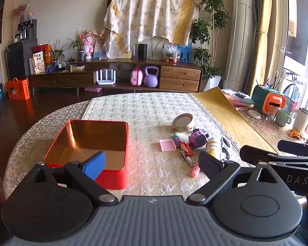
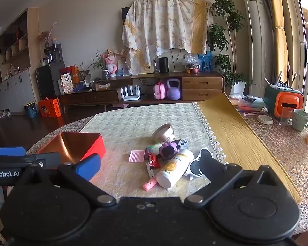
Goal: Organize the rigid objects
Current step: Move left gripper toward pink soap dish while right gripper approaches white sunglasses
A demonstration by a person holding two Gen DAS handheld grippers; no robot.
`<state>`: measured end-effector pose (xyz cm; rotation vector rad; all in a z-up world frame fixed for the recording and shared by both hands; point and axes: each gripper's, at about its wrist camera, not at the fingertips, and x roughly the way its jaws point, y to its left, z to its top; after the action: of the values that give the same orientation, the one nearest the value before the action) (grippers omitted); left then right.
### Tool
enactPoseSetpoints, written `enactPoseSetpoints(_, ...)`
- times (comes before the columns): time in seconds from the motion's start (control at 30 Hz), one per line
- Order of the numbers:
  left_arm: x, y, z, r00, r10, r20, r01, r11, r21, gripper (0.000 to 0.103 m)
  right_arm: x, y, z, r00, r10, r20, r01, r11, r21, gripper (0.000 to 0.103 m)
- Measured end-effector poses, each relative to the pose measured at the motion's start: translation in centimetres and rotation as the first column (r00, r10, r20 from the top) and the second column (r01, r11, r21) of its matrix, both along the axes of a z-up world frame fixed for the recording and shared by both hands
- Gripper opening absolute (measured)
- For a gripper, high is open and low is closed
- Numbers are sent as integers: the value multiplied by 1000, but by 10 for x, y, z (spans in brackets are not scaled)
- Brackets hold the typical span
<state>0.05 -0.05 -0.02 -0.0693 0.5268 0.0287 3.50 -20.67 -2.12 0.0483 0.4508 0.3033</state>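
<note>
A red tin box (image 1: 113,177) with a copper inside stands empty on the quilted mat (image 1: 145,110); it also shows in the right wrist view (image 2: 96,145). A pile of small objects lies to its right: a round tin (image 1: 182,122), a purple toy (image 1: 197,138), a pink comb (image 1: 167,145), a white bottle (image 2: 174,168), a pink tube (image 2: 149,184), white sunglasses (image 2: 195,166), a red clip (image 2: 154,161). My left gripper (image 1: 152,167) is open and empty just in front of the box. My right gripper (image 2: 149,167) is open and empty just before the pile.
A yellow runner (image 2: 232,135) lies to the right of the mat. Beyond it stand an orange and green holder (image 2: 285,100), a green mug (image 2: 299,120) and a glass (image 2: 285,115). The table edge curves at the left, with floor beyond.
</note>
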Motion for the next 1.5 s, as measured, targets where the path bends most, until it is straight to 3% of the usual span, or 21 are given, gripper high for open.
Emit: enactPoseSetpoints(1.5, 6, 0, -10, 999, 0, -34, -1, 999, -33, 97, 2, -5, -10, 1000, 3, -23, -3, 1000, 12, 99)
